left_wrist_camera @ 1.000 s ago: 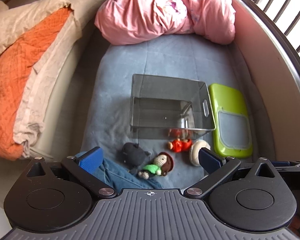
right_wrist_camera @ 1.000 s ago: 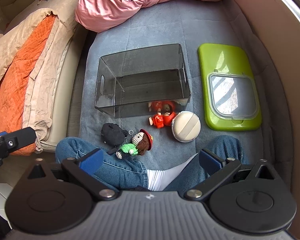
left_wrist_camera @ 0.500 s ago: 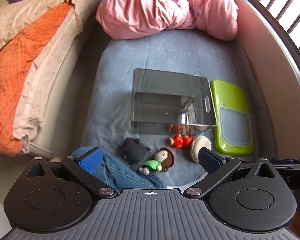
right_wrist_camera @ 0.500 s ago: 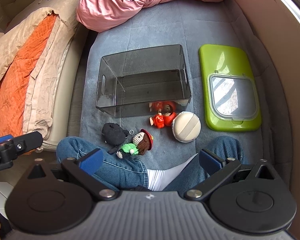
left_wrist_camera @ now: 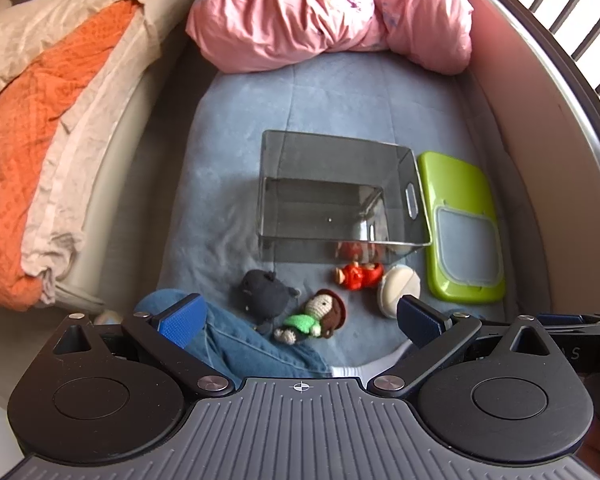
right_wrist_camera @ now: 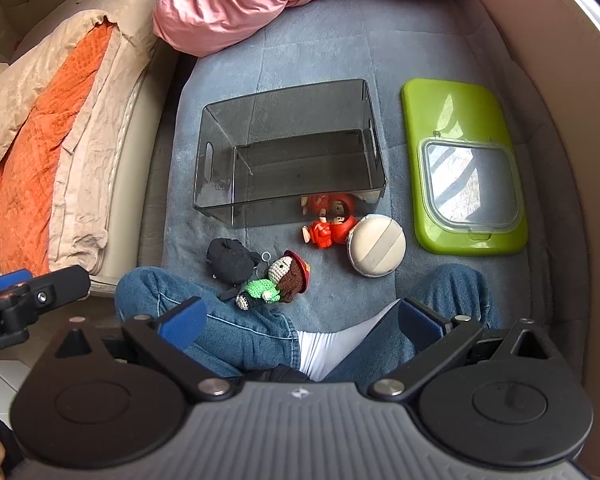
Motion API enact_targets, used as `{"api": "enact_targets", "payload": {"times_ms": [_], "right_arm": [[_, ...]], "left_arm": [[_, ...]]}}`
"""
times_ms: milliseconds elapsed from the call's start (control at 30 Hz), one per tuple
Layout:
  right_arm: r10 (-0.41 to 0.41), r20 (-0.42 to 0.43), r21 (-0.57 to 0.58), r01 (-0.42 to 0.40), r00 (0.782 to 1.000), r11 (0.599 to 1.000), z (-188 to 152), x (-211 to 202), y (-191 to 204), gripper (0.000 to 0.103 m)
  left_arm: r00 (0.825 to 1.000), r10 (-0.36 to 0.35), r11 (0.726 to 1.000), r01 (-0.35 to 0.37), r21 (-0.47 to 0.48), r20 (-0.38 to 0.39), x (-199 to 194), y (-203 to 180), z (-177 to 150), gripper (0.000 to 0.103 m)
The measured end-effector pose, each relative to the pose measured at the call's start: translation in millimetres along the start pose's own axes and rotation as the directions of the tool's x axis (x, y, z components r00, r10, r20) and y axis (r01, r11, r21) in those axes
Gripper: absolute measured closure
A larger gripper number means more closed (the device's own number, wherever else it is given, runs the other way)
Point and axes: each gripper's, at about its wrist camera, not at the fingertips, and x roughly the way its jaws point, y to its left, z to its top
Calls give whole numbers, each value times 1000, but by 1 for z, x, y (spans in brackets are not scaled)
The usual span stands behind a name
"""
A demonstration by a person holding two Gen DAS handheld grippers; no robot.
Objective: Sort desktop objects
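Both my pairs of fingers stand spread wide and hold nothing, hovering above the blue mat over my knees. The crocheted doll lies at about 12 o'clock from my left gripper, long axis running 8 to 2 o'clock, touching the dark plush. The empty grey bin sits beyond at 12. My right gripper is nearer the round white case.

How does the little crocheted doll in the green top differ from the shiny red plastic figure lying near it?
The crocheted doll in the green top is soft yarn with brown hair; the red plastic figure is hard and glossy. The doll lies nearer the person's jeans, beside a dark plush toy; the figure lies right against the smoky clear bin, beside a cream round case. Both lie on their sides on the blue-grey mat, outside the bin.
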Motion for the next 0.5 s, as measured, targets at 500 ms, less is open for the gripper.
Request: {"api": "enact_targets", "payload": {"times_ms": [500], "right_arm": [[10, -24, 1, -10, 1000, 1000, -1, 6, -1, 0]], "left_arm": [[1000, -4, 1000, 4, 0, -9, 5, 0, -3, 0]]}}
